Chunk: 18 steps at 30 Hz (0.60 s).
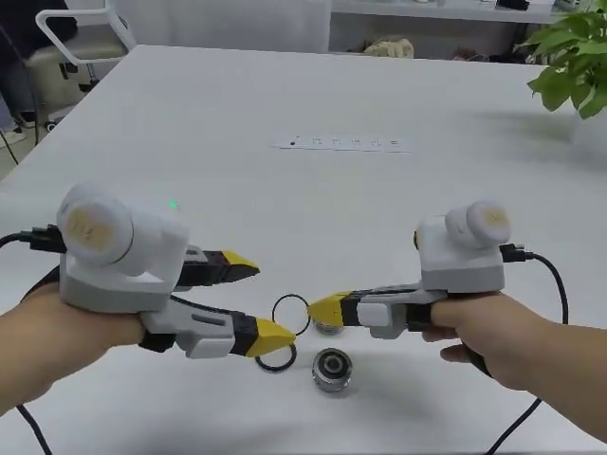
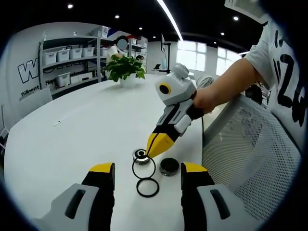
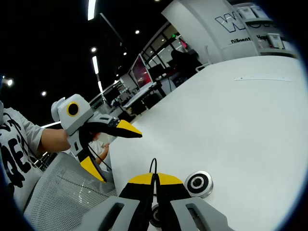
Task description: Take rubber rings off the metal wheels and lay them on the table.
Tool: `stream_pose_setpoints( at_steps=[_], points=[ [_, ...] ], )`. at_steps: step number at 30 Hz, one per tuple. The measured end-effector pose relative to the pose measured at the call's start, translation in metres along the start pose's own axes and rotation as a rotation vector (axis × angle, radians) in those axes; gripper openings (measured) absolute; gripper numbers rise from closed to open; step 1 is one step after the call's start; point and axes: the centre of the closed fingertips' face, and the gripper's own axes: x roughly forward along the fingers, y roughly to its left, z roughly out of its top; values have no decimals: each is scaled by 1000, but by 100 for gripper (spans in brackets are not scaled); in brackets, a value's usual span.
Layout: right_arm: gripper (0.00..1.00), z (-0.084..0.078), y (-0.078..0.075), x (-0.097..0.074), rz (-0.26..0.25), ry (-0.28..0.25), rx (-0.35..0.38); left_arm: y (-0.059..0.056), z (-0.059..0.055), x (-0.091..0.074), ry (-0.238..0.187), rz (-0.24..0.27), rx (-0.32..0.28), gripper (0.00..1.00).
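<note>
My right gripper (image 1: 327, 308) is shut on a thin black rubber ring (image 1: 274, 313), which hangs off its yellow tips just above the table. In the right gripper view the ring (image 3: 154, 166) stands up between the closed jaws. A second ring (image 1: 275, 370) lies flat on the table, partly under my left gripper (image 1: 266, 300), which is open and holds nothing. Two metal wheels sit close by: one (image 1: 332, 368) in front, another (image 1: 327, 328) half hidden behind the right tips. From the left gripper view, the held ring (image 2: 133, 167), the lying ring (image 2: 147, 196) and both wheels (image 2: 140, 155) (image 2: 169, 166) are between its spread jaws.
The white table (image 1: 303, 190) stretches far ahead, with a thin white strip (image 1: 341, 144) lying on it. A green plant (image 1: 574, 57) stands at the back right and a chair (image 1: 81, 47) at the back left. A mesh chair back (image 2: 250, 144) is close to the person.
</note>
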Motion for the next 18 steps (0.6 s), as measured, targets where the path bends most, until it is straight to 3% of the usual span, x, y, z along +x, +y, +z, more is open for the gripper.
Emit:
stream_pose_setpoints(
  at_steps=[18],
  points=[
    [0, -17, 10, 18, 32, 73, 1, 1, -15, -21, 4, 39, -15, 61]
  ],
)
